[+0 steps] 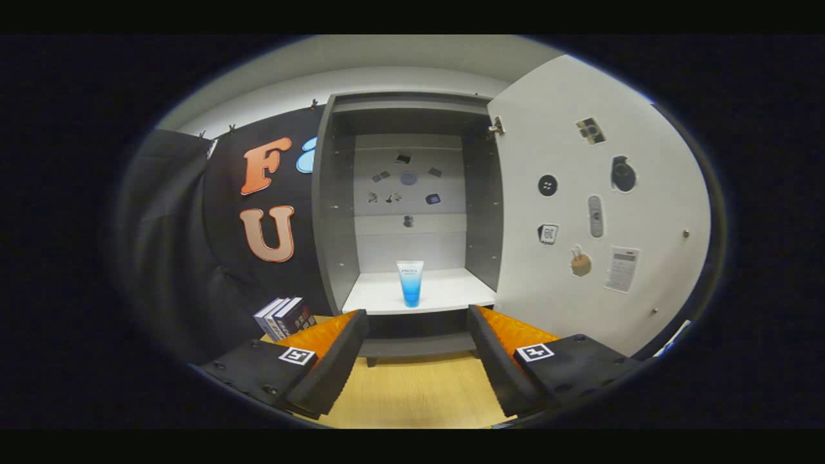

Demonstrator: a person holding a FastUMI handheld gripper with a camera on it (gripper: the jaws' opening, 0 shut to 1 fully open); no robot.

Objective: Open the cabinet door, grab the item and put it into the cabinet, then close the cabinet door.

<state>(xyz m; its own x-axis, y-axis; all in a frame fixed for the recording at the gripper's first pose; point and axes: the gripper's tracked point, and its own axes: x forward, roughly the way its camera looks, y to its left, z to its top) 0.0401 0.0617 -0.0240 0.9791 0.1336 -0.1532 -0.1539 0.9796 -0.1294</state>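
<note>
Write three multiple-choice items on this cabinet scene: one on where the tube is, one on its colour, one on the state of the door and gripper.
1. Where does the tube stand?
A. On the white shelf inside the cabinet
B. On the wooden table
C. On top of the books

2. What colour is the tube?
A. Red and black
B. White at the top, blue lower down
C. All green

3. What is the state of the cabinet door and the gripper?
A. Door shut, fingers pressing on the tube
B. Door open, fingers pressing on the tube
C. Door open, fingers apart with nothing between them

Answers: 1 A, the tube stands upright on the shelf, beyond the fingers. 2 B, it fades from white into blue. 3 C, the door is swung out to the right and the fingers are spread before the cabinet.
</note>
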